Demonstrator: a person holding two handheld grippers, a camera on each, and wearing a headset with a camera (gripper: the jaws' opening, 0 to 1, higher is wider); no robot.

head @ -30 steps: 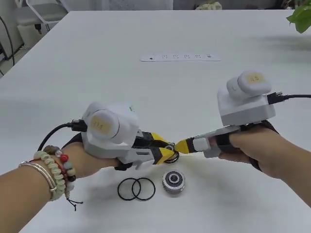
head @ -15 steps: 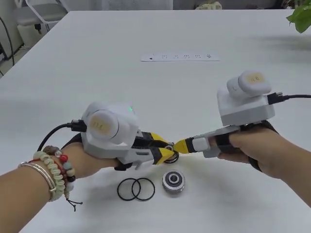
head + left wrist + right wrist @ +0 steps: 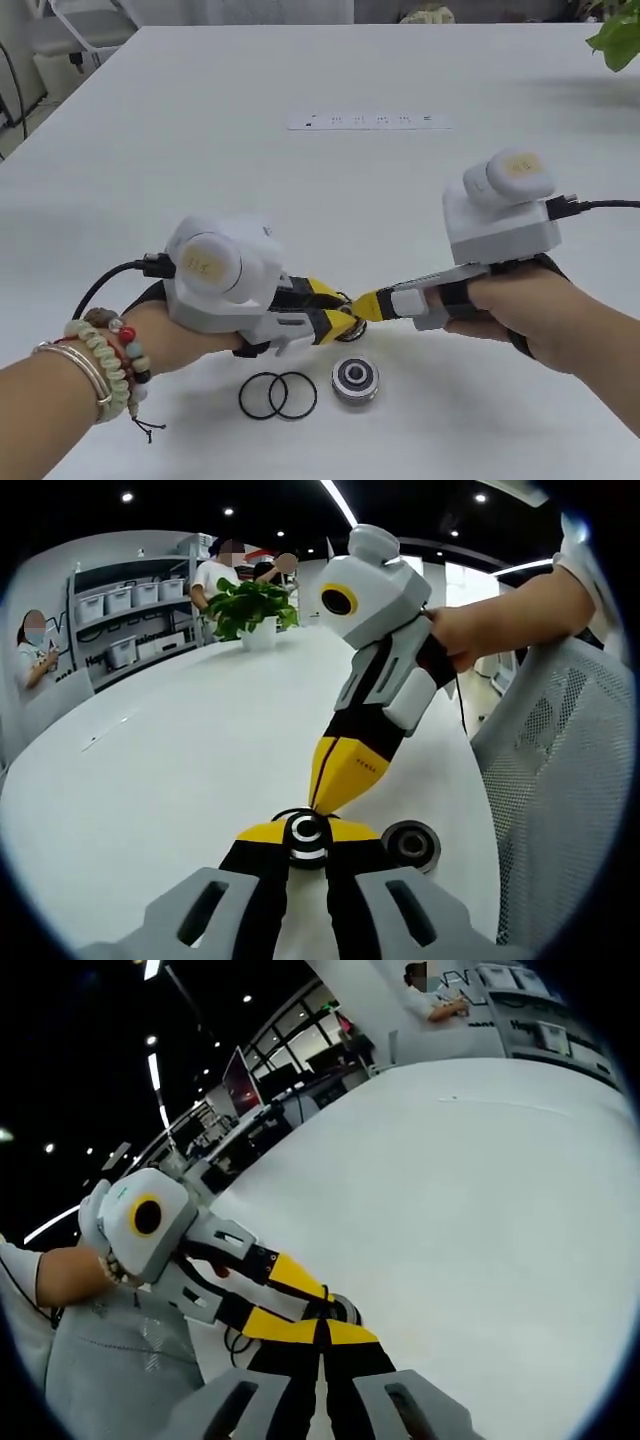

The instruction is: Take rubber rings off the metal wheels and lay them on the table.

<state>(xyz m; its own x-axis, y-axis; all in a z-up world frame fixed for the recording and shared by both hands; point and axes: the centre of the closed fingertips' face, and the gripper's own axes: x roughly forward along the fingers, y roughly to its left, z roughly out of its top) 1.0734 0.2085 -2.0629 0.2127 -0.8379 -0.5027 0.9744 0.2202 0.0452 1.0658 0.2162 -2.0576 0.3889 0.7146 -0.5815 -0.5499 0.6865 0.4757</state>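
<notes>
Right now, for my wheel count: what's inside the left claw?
A metal wheel, clamped in the left claw. The right claw covers its far edge; its underside is hidden.

**Layout around the loose wheel**

The loose wheel [image 3: 355, 378] lies on the table [image 3: 200, 120], near the front edge. Just left of it lie two rings [image 3: 278, 394], side by side and touching. Just behind it, a second wheel [image 3: 352, 320] sits between the jaws of the left gripper [image 3: 345, 320], which reaches in from the loose wheel's left. The right gripper [image 3: 365, 303] comes in from behind and to the right, its tips meeting the second wheel. Far behind the loose wheel lies a power strip [image 3: 366, 121]. Far behind and to the right is a plant [image 3: 617, 38].
</notes>
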